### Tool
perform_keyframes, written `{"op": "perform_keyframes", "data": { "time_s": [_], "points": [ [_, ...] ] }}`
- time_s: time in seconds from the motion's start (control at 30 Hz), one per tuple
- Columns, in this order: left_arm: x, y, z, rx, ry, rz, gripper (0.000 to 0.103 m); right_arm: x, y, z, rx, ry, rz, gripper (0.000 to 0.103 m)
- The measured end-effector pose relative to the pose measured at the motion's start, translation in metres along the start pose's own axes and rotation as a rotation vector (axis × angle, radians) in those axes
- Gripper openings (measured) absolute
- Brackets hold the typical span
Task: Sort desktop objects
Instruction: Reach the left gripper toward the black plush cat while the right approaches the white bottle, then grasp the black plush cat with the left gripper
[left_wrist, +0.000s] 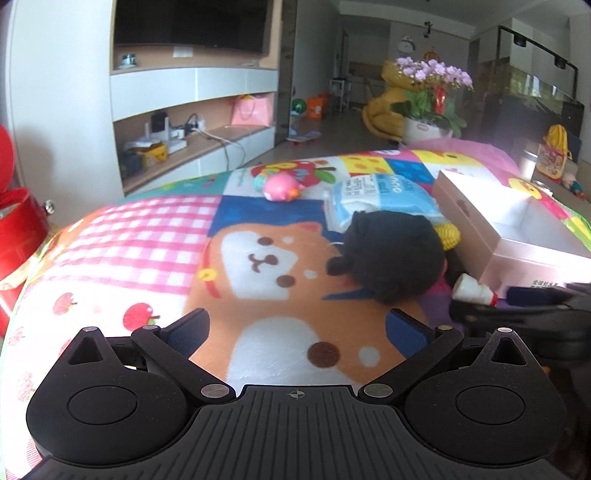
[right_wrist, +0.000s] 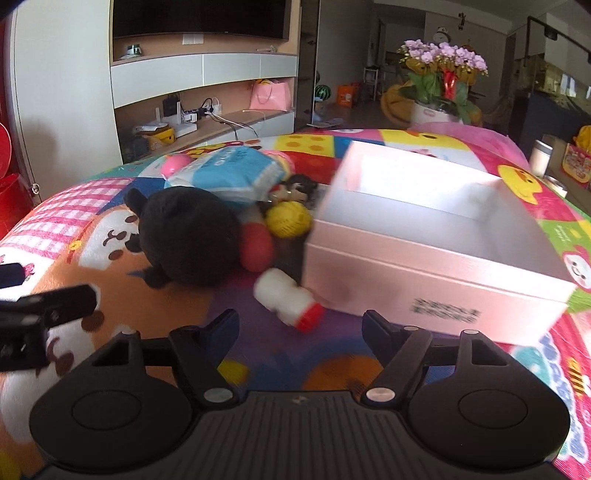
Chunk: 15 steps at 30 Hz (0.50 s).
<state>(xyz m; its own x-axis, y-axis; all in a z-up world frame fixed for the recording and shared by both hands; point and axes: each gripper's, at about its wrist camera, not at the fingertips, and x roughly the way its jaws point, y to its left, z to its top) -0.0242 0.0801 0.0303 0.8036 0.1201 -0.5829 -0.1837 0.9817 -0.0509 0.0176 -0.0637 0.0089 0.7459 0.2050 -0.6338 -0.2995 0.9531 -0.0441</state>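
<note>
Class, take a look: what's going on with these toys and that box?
A person holds a gripper in each hand over a colourful mat. The left gripper and right gripper are both open, holding nothing. Beside the open pink box, which looks empty, lie a small white bottle and a black plush toy, not yet sorted.

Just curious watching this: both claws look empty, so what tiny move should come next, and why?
Probably ease the open right gripper forward around the small white bottle. It lies on its side directly ahead, beside the empty pink box.
</note>
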Motion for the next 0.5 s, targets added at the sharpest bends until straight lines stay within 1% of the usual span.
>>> {"op": "perform_keyframes", "data": {
  "time_s": [0.03, 0.07, 0.13, 0.2, 0.3, 0.37, 0.43, 0.5],
  "points": [
    [0.0, 0.001, -0.001, 0.0, 0.004, 0.002, 0.103, 0.005, 0.004, 0.002, -0.008, 0.0, -0.007, 0.059],
    [0.0, 0.002, -0.002, 0.001, 0.007, 0.003, 0.103, 0.01, 0.006, 0.003, -0.017, 0.007, -0.01, 0.053],
    [0.0, 0.002, -0.003, 0.003, 0.014, 0.005, 0.103, 0.011, 0.002, 0.003, -0.005, 0.013, 0.017, 0.038],
    [0.001, 0.0, -0.003, 0.007, 0.02, 0.001, 0.103, 0.006, -0.004, 0.003, -0.011, 0.022, 0.033, 0.028],
    [0.003, -0.01, -0.001, 0.024, 0.024, -0.028, 0.103, -0.013, -0.023, -0.005, -0.007, 0.013, 0.059, 0.028],
    [0.005, -0.02, 0.004, 0.051, 0.015, -0.047, 0.103, -0.027, -0.04, -0.014, -0.002, 0.018, 0.048, 0.028],
    [0.008, -0.034, 0.011, 0.082, -0.007, -0.062, 0.103, -0.039, -0.059, -0.025, 0.017, 0.027, 0.025, 0.028],
    [0.012, -0.049, 0.022, 0.122, -0.051, -0.073, 0.103, -0.048, -0.076, -0.034, 0.039, 0.037, 0.007, 0.028]
  ]
}}
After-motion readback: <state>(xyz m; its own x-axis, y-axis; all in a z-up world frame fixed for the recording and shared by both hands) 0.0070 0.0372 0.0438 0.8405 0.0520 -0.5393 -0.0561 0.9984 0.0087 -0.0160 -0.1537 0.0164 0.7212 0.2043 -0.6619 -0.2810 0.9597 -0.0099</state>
